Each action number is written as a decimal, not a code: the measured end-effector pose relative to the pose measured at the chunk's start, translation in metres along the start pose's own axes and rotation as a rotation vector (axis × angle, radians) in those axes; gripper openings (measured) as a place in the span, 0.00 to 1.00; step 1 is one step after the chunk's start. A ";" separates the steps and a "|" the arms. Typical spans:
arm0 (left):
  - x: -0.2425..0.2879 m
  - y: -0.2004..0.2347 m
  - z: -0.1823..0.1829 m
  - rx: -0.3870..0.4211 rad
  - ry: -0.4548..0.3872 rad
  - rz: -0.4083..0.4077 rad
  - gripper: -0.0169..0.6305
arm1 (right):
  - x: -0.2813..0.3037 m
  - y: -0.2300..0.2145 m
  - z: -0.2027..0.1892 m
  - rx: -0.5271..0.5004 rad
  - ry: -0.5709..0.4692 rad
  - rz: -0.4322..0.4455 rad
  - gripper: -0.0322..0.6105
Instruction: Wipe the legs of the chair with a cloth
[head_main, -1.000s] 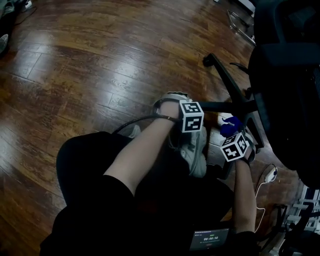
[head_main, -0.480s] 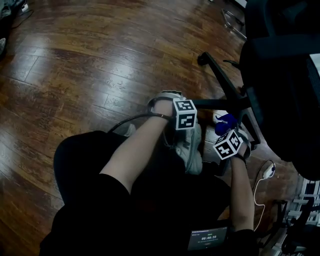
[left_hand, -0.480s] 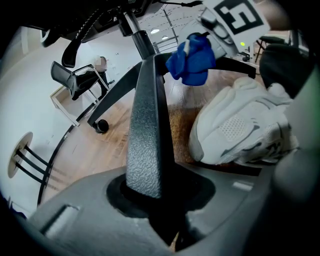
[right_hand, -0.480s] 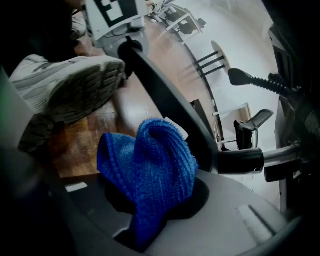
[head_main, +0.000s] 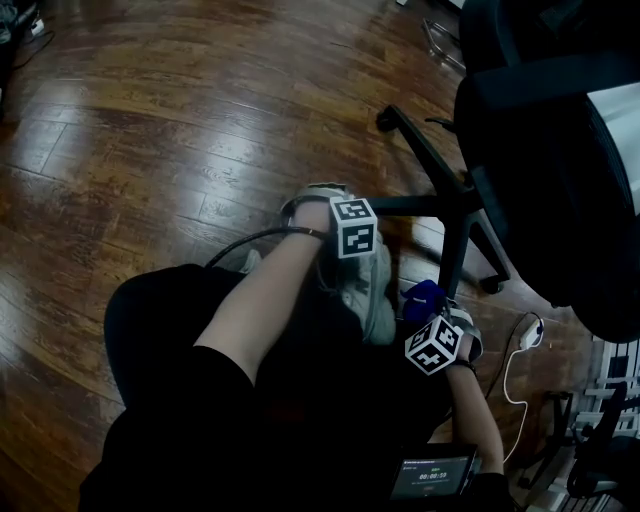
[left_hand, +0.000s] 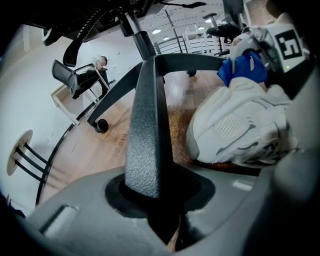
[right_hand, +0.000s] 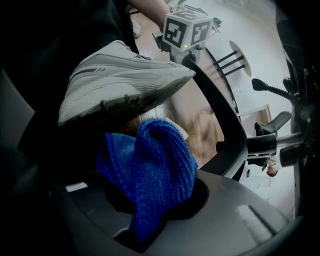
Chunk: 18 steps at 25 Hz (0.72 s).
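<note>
1. Your right claw (head_main: 428, 312) is nearest you, closed tight on the blue cloth (right_hand: 150, 170). The cloth is a ribbed, knitted-looking wad that bulges past the tips, so there is plenty of fabric to press against a leg. It hangs low beside your white shoe (head_main: 375, 295) and does not appear to touch the chair.
2. Your left claw (left_hand: 160, 200) is part-closed and clamped around one chair leg (left_hand: 147, 120), probably to stop the chair rolling while you wipe.
3. That leg is black, grainy plastic that rises toward the central hub.
4. Beyond it, another leg ends in a castor (head_main: 386, 118) on the glossy wooden floor (head_main: 150, 120), under the dark seat (head_main: 560, 170).
</note>
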<state>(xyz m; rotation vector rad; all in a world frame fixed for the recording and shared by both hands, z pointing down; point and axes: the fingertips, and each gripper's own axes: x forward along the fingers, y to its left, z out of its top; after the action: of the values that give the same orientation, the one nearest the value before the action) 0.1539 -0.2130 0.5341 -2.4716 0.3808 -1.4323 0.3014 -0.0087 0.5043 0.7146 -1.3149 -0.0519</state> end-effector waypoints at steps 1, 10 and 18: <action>0.000 0.000 0.001 0.003 0.000 -0.001 0.21 | 0.002 -0.005 0.001 0.014 0.005 0.005 0.17; 0.001 0.002 0.003 0.019 0.001 -0.009 0.21 | 0.035 -0.137 0.035 0.083 -0.015 -0.174 0.17; 0.001 0.004 0.004 0.032 -0.007 -0.008 0.21 | 0.042 -0.180 0.048 0.089 -0.010 -0.277 0.18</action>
<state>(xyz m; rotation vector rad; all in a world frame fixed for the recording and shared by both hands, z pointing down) 0.1573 -0.2163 0.5321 -2.4547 0.3439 -1.4218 0.3340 -0.1895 0.4530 0.9696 -1.2259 -0.2212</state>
